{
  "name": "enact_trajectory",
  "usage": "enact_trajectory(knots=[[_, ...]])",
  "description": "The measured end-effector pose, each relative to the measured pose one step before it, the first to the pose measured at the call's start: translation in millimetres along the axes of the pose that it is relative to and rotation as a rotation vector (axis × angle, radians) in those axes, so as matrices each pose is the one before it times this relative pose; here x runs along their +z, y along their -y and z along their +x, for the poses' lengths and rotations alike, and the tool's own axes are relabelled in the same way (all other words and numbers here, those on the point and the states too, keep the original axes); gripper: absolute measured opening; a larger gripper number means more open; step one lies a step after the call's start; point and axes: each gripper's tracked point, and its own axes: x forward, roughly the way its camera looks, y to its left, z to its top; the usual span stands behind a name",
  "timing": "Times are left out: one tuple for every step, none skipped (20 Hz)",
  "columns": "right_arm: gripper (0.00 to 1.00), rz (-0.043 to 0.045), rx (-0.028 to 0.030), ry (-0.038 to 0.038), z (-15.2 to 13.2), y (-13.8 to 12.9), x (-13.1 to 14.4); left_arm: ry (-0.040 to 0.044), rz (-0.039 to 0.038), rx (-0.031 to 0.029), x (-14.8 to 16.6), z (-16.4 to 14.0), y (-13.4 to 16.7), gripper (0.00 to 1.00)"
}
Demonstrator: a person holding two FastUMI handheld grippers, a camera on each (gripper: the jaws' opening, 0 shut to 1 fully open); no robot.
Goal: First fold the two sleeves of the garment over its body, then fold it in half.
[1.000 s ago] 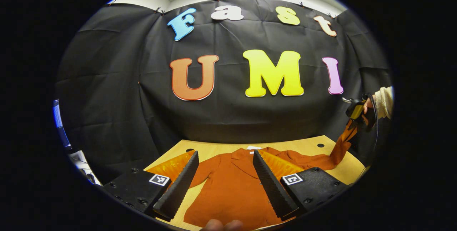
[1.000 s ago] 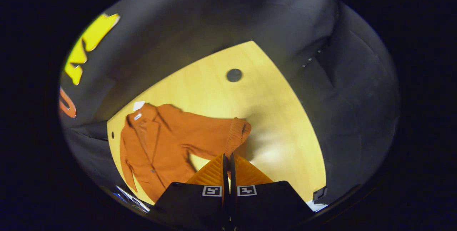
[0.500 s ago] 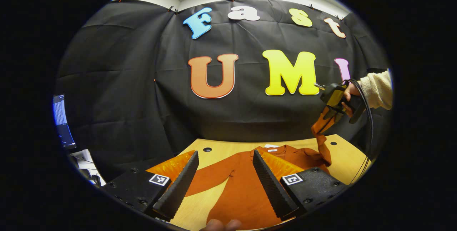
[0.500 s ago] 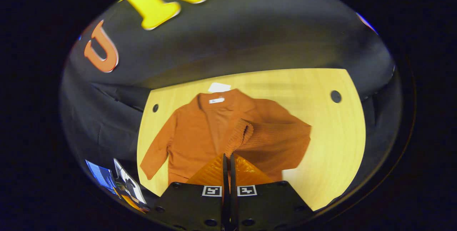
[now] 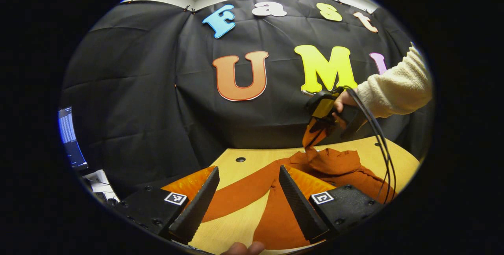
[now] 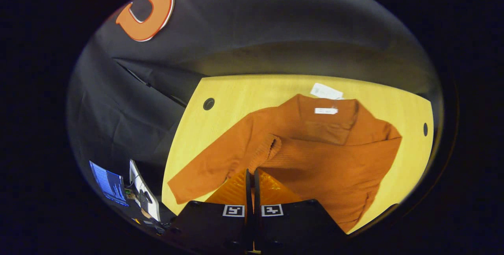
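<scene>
An orange knit garment (image 6: 334, 156) lies collar-far on the wooden table (image 6: 244, 93). My right gripper (image 6: 252, 171) is shut on the ribbed cuff (image 6: 269, 148) of one sleeve, held above the chest so that the sleeve drapes across the body. The other sleeve (image 6: 204, 168) lies stretched out to the side on the table. In the left gripper view the right gripper (image 5: 315, 131) hangs over the garment (image 5: 283, 215), held by a hand in a cream sleeve (image 5: 393, 89). My left gripper (image 5: 248, 168) is open above the table's near side, over the flat sleeve (image 5: 240, 194), holding nothing.
A white tag (image 6: 326, 90) lies just beyond the collar. Round holes (image 6: 208, 103) sit near the table's far corners. A monitor (image 6: 108, 182) stands off the table's left side. Cables (image 5: 378, 136) trail from the right gripper. A fingertip (image 5: 244, 248) shows at the left gripper view's bottom edge.
The right gripper has carried the held sleeve from the table's right side in over the garment's body. The left gripper stays open and has shifted a little toward the left sleeve.
</scene>
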Motion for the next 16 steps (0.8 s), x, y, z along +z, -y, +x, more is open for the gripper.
enact_trajectory(knots=[[0.01,0.00507,-0.005,-0.01048,16.66,-1.88,1.0,-0.00426,-0.00786,0.00024,-2.26,-0.95,-3.61,0.99],[0.01,0.00917,-0.00884,-0.01291,16.32,-1.99,-0.62,-0.00331,-0.00264,0.00121,-1.83,0.44,-3.99,0.98],[0.01,0.00917,-0.00758,-0.01719,14.37,-1.45,-2.32,-0.00836,0.00018,0.00441,-3.67,-1.25,-5.73,0.98],[0.01,0.01423,-0.00662,-0.01366,11.8,0.75,-1.64,-0.0049,-0.00052,0.0074,-3.01,-0.75,-5.4,0.98],[0.01,0.01672,0.0003,-0.01125,12.31,-1.02,-1.07,-0.00537,-0.0037,0.00892,-1.91,0.45,-6.96,0.98],[0.01,0.01164,-0.00691,-0.02444,11.05,-0.05,-4.3,-0.00708,-0.00444,0.01121,-1.74,0.35,-7.17,0.98],[0.01,0.01833,-0.01701,-0.01007,7.25,2.81,-4.17,-0.00943,-0.00151,0.01369,-3.31,-0.95,-7.47,0.98],[0.02,0.02,-0.0103,-0.00131,10.74,-1.26,0.27,-0.00632,0.00721,0.01511,-3.27,-1.69,-6.89,0.98],[0.05,0.01625,0.00445,-0.00279,5.62,-2.19,-0.64,-0.0052,0.01084,0.0183,-2.08,0.16,-7.94,0.98],[0.08,0.01305,-0.00382,-0.00468,2.83,1.64,-0.52,-0.00826,0.00548,0.01898,-3.26,-0.29,-10.08,0.98],[0.08,0.00569,-0.0068,-0.00638,3.49,1.13,-1.69,-0.00968,-0.00354,0.01683,-5.3,-1.41,-8.71,0.98],[0.08,0.00243,0.01276,-0.00579,-1.31,-3.81,-1.01,-0.00806,-0.0071,0.01157,-3.3,-1.68,-7.23,0.98],[0.06,-0.00307,-0.00282,0.00417,1.65,0.08,0.9,-0.00614,-0.00442,0.01151,-2.36,-2.04,-4.68,0.98],[0.14,-0.00635,-0.00566,0.00805,-0.94,1.05,-1.68,-0.00764,0.00028,0.01275,-2.55,-0.32,-4.81,0.98],[0.14,0.00006,0.01965,0.00759,-3.69,-3.91,3.49,-0.00987,0.00725,0.01519,-3.46,0.39,-4.37,0.98],[0.23,0.00415,0.0161,0.00352,-5.18,-2.98,-0.39,-0.005,0.00958,0.01306,-2.04,-0.09,-3.21,0.99]])
